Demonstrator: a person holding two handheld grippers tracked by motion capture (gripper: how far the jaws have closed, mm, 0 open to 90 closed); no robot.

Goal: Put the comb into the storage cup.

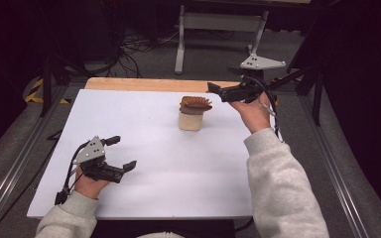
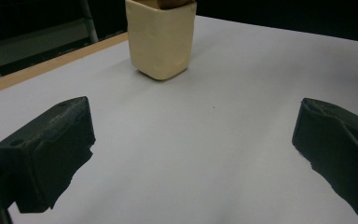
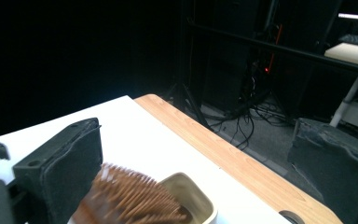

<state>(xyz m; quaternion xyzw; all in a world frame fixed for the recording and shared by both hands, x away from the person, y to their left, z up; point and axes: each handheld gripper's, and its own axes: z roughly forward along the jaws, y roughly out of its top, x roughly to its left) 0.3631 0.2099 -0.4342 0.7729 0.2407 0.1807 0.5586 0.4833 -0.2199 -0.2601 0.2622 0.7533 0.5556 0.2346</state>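
Below your right gripper [image 1: 217, 89], fingers apart and empty, the comb [image 1: 195, 104] sits in the cup [image 1: 190, 121]; placing looks done. Your left gripper [image 1: 121, 152] rests apart, well short of it.

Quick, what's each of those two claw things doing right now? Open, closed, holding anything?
Left gripper: open, empty, low over the white table.
Right gripper: open, holding nothing, beside the brown brush that sits in the cream cup.

cup [image 2: 161, 39]: smooth cream, faintly glossy, likely plastic; brush [image 3: 130, 198]: brown wooden bristles | table [image 1: 144, 148]: matt white top; bare wood edge
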